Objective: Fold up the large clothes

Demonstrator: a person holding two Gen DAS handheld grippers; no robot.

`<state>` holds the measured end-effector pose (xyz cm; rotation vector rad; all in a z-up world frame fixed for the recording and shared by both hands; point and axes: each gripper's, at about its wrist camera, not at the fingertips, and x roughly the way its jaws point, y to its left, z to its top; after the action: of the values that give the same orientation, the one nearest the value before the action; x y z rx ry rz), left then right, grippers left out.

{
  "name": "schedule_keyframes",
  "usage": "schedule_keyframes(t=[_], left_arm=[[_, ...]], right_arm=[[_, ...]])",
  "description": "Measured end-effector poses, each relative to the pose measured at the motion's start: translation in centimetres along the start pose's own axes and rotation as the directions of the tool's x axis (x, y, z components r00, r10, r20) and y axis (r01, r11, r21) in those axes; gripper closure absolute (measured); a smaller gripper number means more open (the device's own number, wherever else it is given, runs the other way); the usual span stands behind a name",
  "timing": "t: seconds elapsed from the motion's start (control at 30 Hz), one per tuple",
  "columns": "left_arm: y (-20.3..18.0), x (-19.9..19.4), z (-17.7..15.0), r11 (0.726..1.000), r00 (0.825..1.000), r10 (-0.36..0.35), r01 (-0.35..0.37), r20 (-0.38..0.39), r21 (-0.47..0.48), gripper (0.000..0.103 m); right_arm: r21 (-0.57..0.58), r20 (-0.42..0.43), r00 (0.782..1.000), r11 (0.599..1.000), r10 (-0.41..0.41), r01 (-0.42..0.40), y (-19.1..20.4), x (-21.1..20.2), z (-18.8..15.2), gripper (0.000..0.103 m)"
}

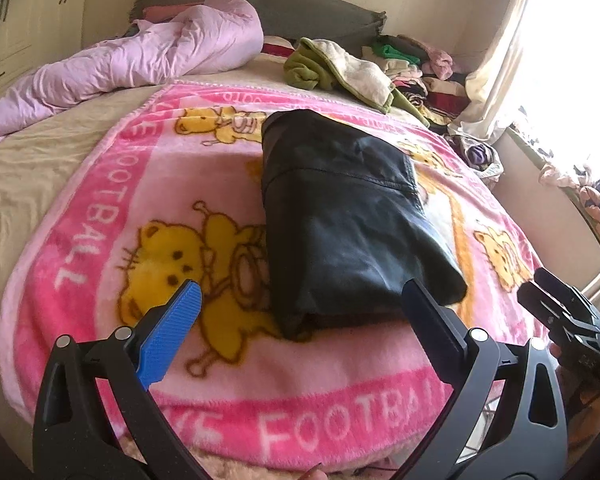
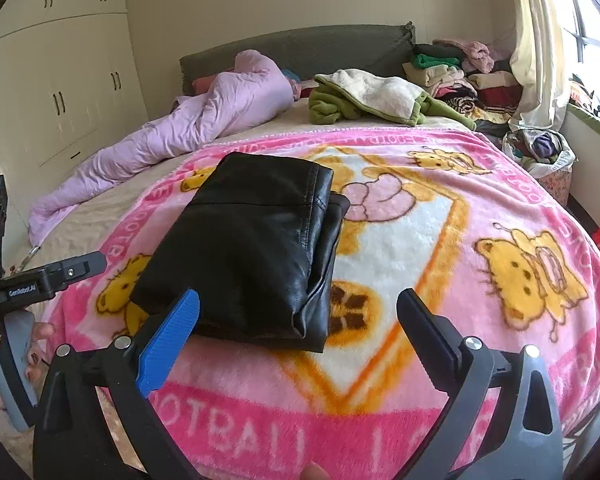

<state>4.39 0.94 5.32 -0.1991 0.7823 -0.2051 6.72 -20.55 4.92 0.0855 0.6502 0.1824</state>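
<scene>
A folded black jacket [image 1: 348, 216] lay in a thick bundle on the pink blanket [image 1: 100, 184] that covered the near half of the bed, its shiny surface creased and one seam running across the top layer. Both claws hung above the blanket's near edge with nothing between their fingers: the left claw [image 1: 300, 300] stood wide open just short of the jacket's near end, and the right claw [image 2: 300, 308] was spread as far, its blue finger [image 2: 172, 336] overlapping the jacket's near corner in the right wrist view, though whether it touched the leather could not be told. Beyond the jacket a rumpled lilac quilt [image 2: 188, 120] stretched along the left side of the bed up to the grey headboard [image 2: 300, 48]. A green and cream fleece garment [image 2: 372, 96] sat in a heap near the head of the bed, and behind it a stack of folded clothes [image 2: 460, 76] filled the corner under a pale curtain [image 2: 536, 40]. A basket of mixed fabric [image 2: 540, 152] stood on the floor by the window wall, half cut off by the bed's edge. White wardrobe doors [image 2: 60, 92] lined the left wall. The window itself was washed out by glare, and the printed words on the blanket were partly cut off by the claws' black frames. A hand [image 2: 4, 356] gripping the left tool showed at the left edge of the right wrist view.
</scene>
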Motion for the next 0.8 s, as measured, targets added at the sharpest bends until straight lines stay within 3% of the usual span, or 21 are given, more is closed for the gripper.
schedule_keyframes(t=[0.47, 0.63, 0.8], left_arm=[[-1.1, -2.4, -4.0, 0.998, 0.998, 0.034, -0.037, 0.060, 0.049, 0.009], [-1.1, -2.5, -5.3, 0.997, 0.998, 0.046, -0.049, 0.053, 0.052, 0.009], [-1.3, -2.4, -6.0, 0.996, 0.997, 0.072, -0.073, 0.038, 0.048, 0.009]], right_arm=[[0.012, 0.052, 0.999, 1.000, 0.010, -0.011, 1.6, -3.2, -1.9, 0.004], [0.013, 0.082, 0.997, 1.000, -0.005, 0.004, 2.0, -4.4, -3.6, 0.004], [-0.022, 0.055, 0.998, 0.999, -0.038, 0.039, 2.7, -4.2, -5.1, 0.004]])
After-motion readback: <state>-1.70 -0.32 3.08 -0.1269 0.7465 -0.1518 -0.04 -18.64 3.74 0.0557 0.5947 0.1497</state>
